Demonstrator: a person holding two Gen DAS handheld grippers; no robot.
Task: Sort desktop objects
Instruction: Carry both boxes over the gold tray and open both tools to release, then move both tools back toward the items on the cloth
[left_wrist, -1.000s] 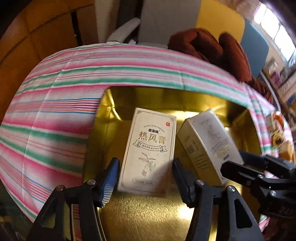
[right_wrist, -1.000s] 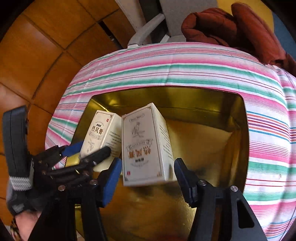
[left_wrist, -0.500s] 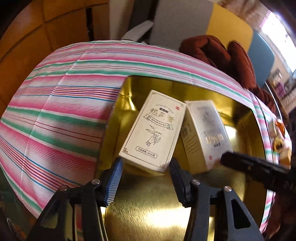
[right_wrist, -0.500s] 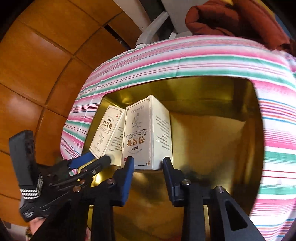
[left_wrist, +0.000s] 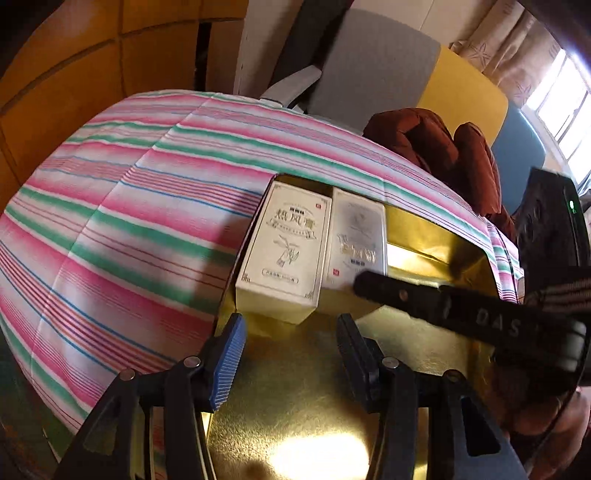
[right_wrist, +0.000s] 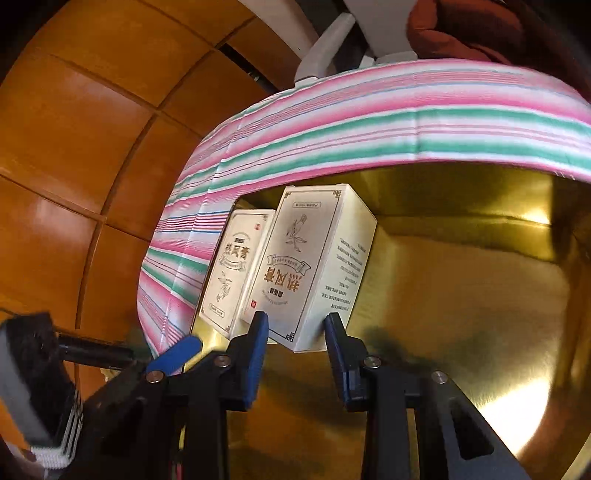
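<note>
Both cream cartons now stand side by side in the far left corner of the gold tray (left_wrist: 424, 236), where a second ago they leaned apart. The right claw (right_wrist: 295, 325) has closed on the upside-down carton (right_wrist: 310, 269). The left claw (left_wrist: 291, 325), part open, holds nothing; the upright carton (left_wrist: 284, 254) stands just beyond its tips. The right claw's finger hides the neighbouring carton's lower edge.

"热风膏" on the left carton (left_wrist: 284, 254), seemingly inverted on its neighbour (right_wrist: 295, 273); "DAS" on a black arm (left_wrist: 491, 317).
</note>
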